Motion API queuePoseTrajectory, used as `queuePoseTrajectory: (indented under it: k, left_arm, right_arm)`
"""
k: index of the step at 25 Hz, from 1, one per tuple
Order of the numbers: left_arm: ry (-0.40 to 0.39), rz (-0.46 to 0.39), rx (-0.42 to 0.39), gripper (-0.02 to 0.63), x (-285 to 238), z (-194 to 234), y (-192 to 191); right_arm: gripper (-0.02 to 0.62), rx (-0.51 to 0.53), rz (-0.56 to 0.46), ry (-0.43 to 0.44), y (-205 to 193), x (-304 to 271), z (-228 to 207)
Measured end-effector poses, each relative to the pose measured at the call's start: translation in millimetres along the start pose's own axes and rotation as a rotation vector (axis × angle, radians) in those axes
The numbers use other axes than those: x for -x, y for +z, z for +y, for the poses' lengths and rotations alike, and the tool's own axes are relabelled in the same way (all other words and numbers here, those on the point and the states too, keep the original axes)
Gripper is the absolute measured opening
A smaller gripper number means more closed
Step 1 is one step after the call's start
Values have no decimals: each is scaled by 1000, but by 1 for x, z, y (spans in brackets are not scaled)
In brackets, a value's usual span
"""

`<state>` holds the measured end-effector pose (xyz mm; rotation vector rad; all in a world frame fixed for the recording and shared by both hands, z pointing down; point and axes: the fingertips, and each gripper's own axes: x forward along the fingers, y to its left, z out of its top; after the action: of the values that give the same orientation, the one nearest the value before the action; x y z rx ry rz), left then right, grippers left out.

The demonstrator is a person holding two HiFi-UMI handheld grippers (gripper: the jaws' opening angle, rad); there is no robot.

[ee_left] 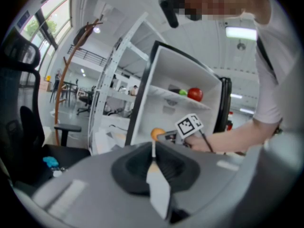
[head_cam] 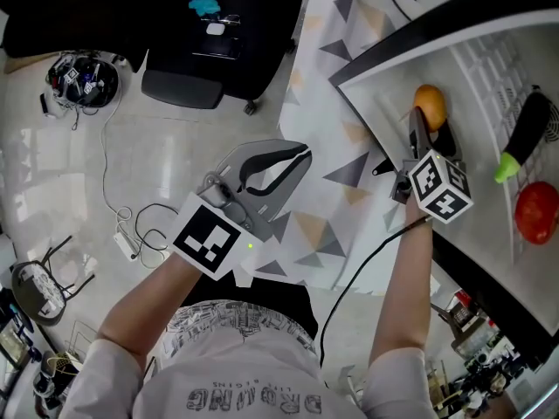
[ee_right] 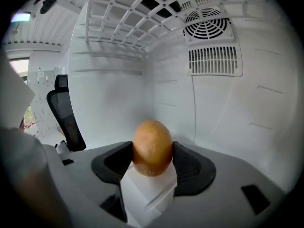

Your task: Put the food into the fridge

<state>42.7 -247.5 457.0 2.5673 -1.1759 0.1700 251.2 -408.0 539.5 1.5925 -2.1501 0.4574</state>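
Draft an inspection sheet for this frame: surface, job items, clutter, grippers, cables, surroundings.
Surface: triangle-patterned sheet beside the open fridge.
Job's things: orange held in the lower compartment; tomato and dark vegetable on the shelf above.
Clutter: office chair with blue item on the seat.
Grippers: right gripper shut on orange; left gripper shut, empty, outside the fridge.
Cables: black cable from right gripper; white cable and power strip on the floor.
Surroundings: open office, coat stand.

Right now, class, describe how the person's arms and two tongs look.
Left tongs and right tongs are grey and black, each bearing a white cube with black square markers. A black cable trails from the right one. The person wears short white sleeves.
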Motion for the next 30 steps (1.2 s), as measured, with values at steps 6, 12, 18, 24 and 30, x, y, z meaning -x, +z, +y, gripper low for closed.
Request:
queuePoseTrajectory:
  k: [6,12,18,24,30]
  left_arm:
    - [-5,-3,-2,23,-3,1,2]
    - [-11,-3,-5,23,-4,0,5]
    - [-11,-6,-12,25,-2,0,8]
    - [-17,-5,-19,25,0,-3,10]
    - [-29,-7,-30,25,2,-8,14]
  right_arm:
    - [268,17,-2,-22,2,-3,-1]
    - [268,16,-4,-33,2,-3,-2]
    - [270,7,2,-21,3,-5,-1]
    - [270,3,4,-12,4,-3,2]
    - [270,5,-7,-3,7,5,3]
